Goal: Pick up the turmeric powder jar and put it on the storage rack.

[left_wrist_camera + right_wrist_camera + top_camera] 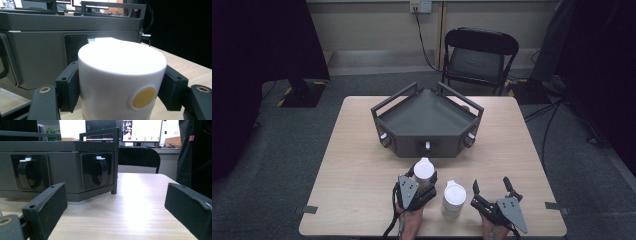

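A: Left gripper (pixel 424 187) is clamped on the cup (pixel 424 172), at 6 o'clock off the tray (pixel 398 111). Slippery?

B: Probably — smooth, stiff, light plastic. Mid-wall grip looks right. Right gripper (pixel 491 189) gapes, nothing in it.

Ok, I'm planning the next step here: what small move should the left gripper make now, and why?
Probably lift the white canister straight up a little. The left gripper has its black pads pressed on both sides of it, so the grip looks set. The second white canister stands close beside it and the dark tray is just ahead, so rising first should clear both. The right gripper waits open.
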`<move>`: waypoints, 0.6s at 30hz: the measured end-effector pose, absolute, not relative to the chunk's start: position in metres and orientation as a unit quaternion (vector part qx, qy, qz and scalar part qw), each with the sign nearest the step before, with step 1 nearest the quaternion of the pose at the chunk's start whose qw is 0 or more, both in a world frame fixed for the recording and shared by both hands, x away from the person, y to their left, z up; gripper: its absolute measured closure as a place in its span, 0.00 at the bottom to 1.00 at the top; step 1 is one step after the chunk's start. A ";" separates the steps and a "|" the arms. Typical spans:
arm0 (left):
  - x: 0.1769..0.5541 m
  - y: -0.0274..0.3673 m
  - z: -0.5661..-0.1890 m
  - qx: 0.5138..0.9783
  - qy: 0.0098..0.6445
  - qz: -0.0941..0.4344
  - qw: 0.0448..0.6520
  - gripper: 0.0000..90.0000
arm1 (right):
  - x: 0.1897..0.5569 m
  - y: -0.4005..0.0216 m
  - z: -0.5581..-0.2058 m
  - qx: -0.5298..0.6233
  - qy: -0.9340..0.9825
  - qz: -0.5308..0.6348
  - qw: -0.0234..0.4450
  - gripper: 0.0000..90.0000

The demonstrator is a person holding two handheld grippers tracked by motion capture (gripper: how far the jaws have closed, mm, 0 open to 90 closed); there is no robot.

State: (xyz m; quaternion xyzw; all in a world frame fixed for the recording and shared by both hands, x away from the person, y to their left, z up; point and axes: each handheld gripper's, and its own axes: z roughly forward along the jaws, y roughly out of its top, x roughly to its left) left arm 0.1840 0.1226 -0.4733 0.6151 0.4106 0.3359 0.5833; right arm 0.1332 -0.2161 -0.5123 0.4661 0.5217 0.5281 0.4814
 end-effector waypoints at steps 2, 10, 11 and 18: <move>0.185 0.123 -0.473 0.616 0.411 0.334 0.583 0.33 | 0.133 -0.216 -0.512 0.466 0.522 0.528 0.481 0.04; 0.186 0.127 -0.470 0.617 0.413 0.330 0.582 0.33 | 0.133 -0.216 -0.512 0.466 0.522 0.528 0.481 0.04; 0.186 0.128 -0.470 0.618 0.410 0.331 0.583 0.33 | 0.133 -0.216 -0.512 0.466 0.522 0.528 0.481 0.04; 0.185 0.128 -0.469 0.619 0.405 0.332 0.585 0.33 | 0.133 -0.216 -0.512 0.466 0.522 0.528 0.482 0.04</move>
